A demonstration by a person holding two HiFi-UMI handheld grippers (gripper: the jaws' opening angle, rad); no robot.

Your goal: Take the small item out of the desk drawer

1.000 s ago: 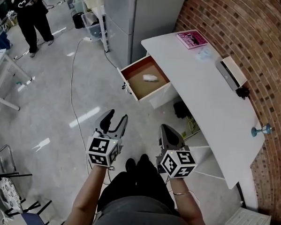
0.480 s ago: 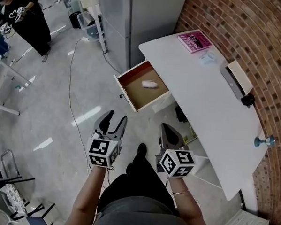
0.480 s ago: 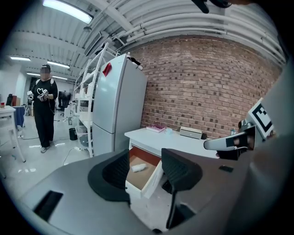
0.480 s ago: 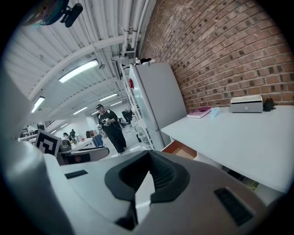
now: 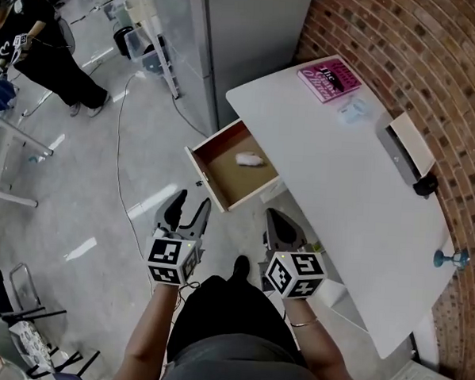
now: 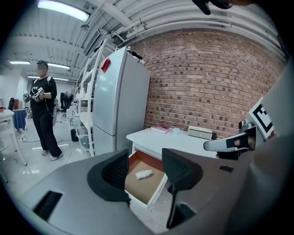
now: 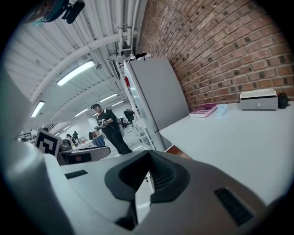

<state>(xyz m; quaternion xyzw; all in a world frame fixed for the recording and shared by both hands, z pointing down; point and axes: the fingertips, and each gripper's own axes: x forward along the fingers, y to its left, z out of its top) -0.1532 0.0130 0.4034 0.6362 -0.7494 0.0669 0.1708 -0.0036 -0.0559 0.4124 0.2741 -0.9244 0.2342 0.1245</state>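
The desk drawer [image 5: 219, 179] stands pulled out from the white desk [image 5: 345, 179], and a small white item [image 5: 249, 159] lies on its brown floor. My left gripper [image 5: 191, 202] is open and empty, just short of the drawer's front edge. In the left gripper view the item [image 6: 144, 174] and the drawer [image 6: 138, 185] show between the spread left gripper [image 6: 144, 159] fingers. My right gripper [image 5: 273, 216] is shut on nothing, beside the drawer's near corner and under the desk edge. The right gripper view looks past the right gripper [image 7: 148, 155] along the desk top [image 7: 229, 133].
A tall grey cabinet [image 5: 229, 42] stands behind the desk, against a brick wall [image 5: 434, 68]. On the desk lie a pink book [image 5: 329, 77] and a white box [image 5: 406, 148]. A cable [image 5: 122, 139] trails over the floor. A person [image 5: 46, 56] stands far left.
The drawer and desk have come nearer to both grippers in the head view. Both grippers keep the same jaw state. The person at the far left has shifted.
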